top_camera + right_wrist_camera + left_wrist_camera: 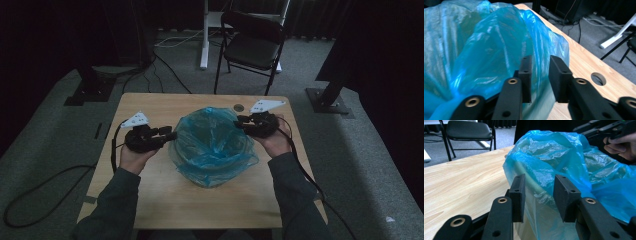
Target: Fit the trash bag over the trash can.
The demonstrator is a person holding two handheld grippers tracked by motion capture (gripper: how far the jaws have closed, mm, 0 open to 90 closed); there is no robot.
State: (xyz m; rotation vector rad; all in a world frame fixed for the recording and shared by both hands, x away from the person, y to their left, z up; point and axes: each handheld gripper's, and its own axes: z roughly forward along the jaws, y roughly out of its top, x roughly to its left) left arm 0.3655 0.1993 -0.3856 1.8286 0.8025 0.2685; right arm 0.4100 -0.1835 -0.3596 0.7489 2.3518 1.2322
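Bag (212,145) is sitting between both claws: left claw (170,136) spread at its left edge, right claw (241,121) spread at its right.

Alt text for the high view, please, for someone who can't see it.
A person's hands hold the left gripper and right gripper against opposite sides of a blue plastic bag lining a container on a wooden table. A black folding chair stands on the grey carpet beyond.
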